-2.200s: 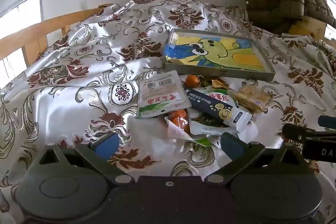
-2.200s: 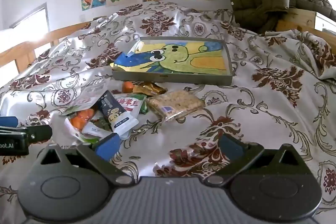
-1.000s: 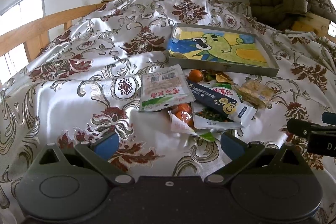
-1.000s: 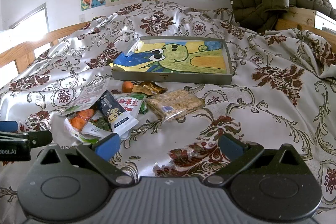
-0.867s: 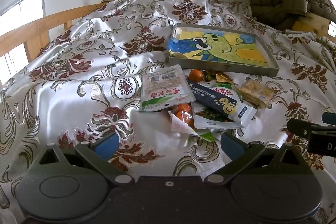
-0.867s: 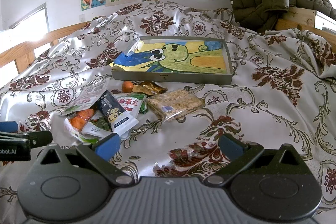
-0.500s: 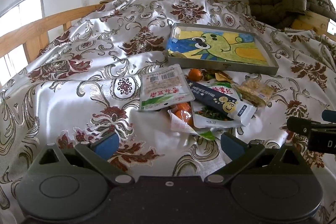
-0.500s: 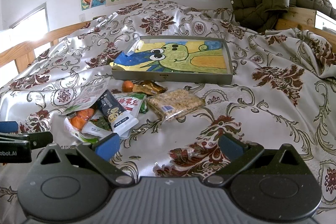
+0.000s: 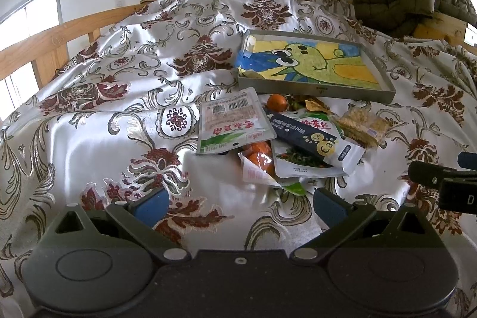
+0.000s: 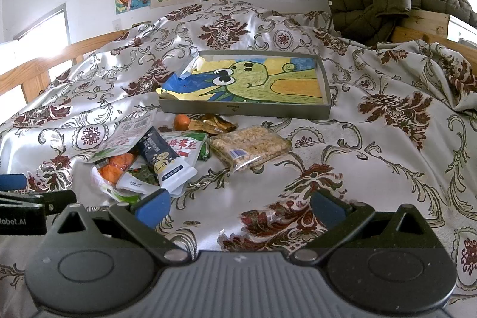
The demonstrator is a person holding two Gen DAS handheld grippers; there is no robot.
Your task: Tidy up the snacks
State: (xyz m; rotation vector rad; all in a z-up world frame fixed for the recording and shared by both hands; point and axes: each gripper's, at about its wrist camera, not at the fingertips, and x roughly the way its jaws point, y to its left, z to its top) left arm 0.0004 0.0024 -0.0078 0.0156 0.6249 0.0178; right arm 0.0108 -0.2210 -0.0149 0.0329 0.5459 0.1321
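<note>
Snack packets are lying heaped, overlapping, just before the tray's near edge. Both the left gripper and right gripper are hovering wide open, seemingly touching nothing.

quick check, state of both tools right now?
Left tool: open, holding nothing, short of the snack pile.
Right tool: open, holding nothing, over the bedspread.
</note>
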